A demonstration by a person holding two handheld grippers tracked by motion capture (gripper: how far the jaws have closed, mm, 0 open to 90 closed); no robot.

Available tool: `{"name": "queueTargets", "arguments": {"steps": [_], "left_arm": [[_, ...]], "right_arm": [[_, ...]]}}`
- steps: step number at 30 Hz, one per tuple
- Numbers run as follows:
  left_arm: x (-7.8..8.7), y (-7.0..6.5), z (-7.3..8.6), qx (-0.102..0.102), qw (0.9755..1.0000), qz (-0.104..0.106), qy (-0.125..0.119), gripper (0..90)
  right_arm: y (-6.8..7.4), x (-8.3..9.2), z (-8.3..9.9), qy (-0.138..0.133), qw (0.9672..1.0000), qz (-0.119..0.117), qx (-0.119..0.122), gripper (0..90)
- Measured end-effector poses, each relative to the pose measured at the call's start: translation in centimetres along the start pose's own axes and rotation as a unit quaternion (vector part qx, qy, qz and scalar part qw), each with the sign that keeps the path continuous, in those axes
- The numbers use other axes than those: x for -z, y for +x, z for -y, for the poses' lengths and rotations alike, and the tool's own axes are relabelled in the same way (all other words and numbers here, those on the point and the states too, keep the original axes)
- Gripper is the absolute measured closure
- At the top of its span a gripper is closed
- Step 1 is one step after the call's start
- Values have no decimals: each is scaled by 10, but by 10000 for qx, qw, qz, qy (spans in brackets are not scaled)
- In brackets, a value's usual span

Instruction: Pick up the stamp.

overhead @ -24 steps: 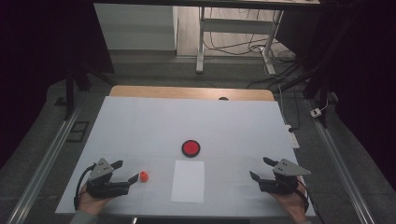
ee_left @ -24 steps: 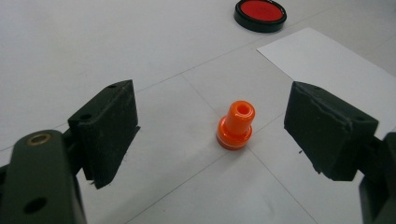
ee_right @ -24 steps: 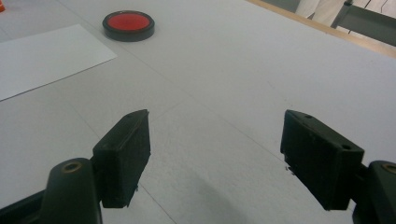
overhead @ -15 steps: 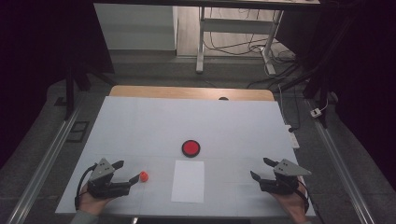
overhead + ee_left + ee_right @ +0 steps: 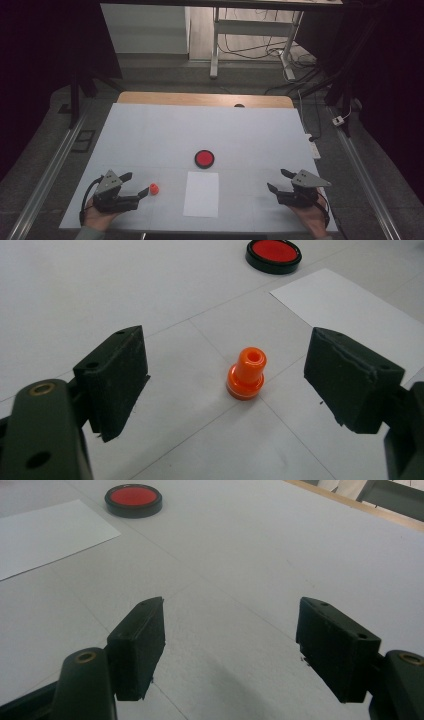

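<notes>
Left tool (image 5: 225,390) is resting low on the bench (image 5: 150,130), jaws standing released with nothing clamped; the small orange stamp (image 5: 246,373) is standing upright just ahead of it, roughly centred in the gap but beyond the pads and touching neither. In the high view the same left tool (image 5: 139,186) is pointing at the orange stamp (image 5: 154,189), which is sitting just off its tip. Right tool (image 5: 230,645) is also lying released, empty, with bare bench between and ahead of its jaws; in the high view this right tool (image 5: 280,181) is sitting well apart from the stamp. White paper sheet (image 5: 201,194) is lying between the two tools, beyond the stamp from the left tool; red ink pad (image 5: 273,252) is sitting farther ahead of the left tool, past the sheet's corner. Judgement: the grasp is not yet begun. Risks: the stamp is narrow on top and wider at the base, so a jaw arriving off-centre is likely tipping it or pushing it away across the smooth bench; closing on the tapered neck too high is risking a squeeze-out; closing before advancing is catching nothing.
</notes>
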State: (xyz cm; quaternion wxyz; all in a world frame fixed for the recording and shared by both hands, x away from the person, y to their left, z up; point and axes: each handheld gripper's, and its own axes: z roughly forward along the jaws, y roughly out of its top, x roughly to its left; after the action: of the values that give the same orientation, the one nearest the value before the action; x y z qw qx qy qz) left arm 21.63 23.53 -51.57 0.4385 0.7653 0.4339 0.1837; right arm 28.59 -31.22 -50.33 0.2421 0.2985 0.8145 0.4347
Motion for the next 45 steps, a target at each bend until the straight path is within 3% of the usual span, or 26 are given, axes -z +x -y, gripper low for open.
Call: {"name": "queueTargets", "arguments": {"steps": [21, 29, 45], "left_arm": [[-1, -9, -16, -199, 9995, 246, -51, 195], [-12, -13, -19, -239, 9991, 319, 127, 207], [-35, -13, -15, -358, 9972, 265, 602, 263]], "right_arm": [[3, -6, 1, 62, 10000, -55, -13, 283], [2, -5, 1, 68, 10000, -46, -12, 284], [3, -7, 1, 96, 9999, -52, -8, 286]]}}
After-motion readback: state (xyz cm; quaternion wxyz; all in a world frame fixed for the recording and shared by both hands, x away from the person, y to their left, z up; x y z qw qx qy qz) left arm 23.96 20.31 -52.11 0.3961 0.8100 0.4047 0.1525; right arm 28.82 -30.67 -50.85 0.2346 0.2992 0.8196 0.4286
